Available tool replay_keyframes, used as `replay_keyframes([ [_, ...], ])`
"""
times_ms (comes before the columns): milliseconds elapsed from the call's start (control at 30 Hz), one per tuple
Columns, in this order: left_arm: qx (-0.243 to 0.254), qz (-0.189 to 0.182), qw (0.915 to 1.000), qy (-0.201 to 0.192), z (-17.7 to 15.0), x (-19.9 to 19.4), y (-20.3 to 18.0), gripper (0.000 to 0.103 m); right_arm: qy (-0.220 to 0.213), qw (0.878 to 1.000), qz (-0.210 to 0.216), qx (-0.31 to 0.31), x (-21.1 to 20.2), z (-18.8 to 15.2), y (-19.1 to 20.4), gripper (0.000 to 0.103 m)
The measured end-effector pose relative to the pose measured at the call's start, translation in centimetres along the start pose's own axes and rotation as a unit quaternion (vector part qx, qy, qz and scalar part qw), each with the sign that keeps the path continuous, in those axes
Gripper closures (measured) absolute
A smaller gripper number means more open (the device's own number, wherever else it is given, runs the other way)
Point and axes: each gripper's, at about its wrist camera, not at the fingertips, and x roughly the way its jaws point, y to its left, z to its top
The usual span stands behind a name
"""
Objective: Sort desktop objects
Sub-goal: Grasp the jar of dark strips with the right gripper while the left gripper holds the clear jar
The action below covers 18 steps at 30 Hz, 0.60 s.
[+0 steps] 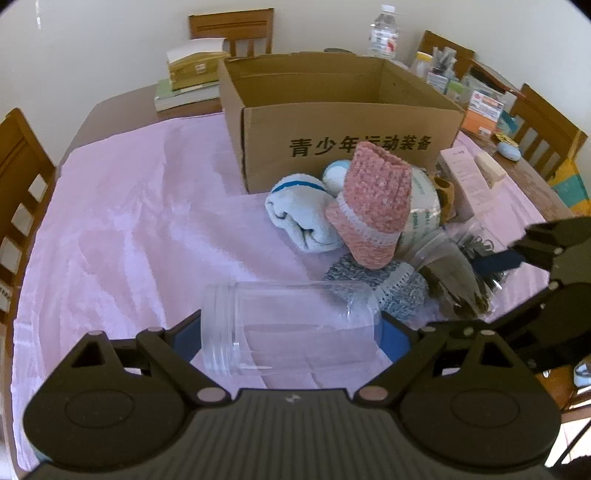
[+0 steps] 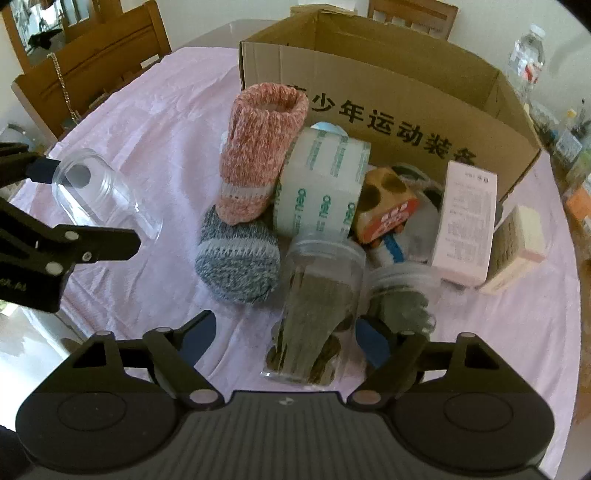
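Between my right tool's [image 2: 284,338] spread, untouching fingers the clear plastic jar of dried greenish pieces [image 2: 314,314] runs lengthwise up the frame. My left tool [image 1: 291,334] pinches an empty clear plastic jar [image 1: 291,325] end to end, lying crosswise.

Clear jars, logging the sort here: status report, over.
Left gripper shut on empty clear jar. Right gripper open, straddling filled jar, not pressing. Grey sock and second filled jar close alongside.

Cream wall [image 1: 110,44], wooden chairs [image 1: 236,31] around.
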Motion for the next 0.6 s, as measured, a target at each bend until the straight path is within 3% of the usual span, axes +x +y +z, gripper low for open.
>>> replay_keyframes([
  [67, 0.006, -0.003, 1.0000, -0.002, 0.1, 0.1, 0.0, 0.009, 0.001, 1.000, -0.006, -0.002, 0.4, 0.3, 0.0, 0.021],
  [300, 0.001, -0.004, 1.0000, -0.001, 0.4, 0.1, -0.1, 0.009, 0.010, 1.000, -0.014, -0.016, 1.0, 0.3, -1.0, 0.044],
  [600, -0.001, 0.010, 0.9999, -0.005, 1.5, -0.5, -0.8, 0.009, 0.001, 0.999, 0.003, -0.035, -0.3, 0.4, -1.8, 0.045],
])
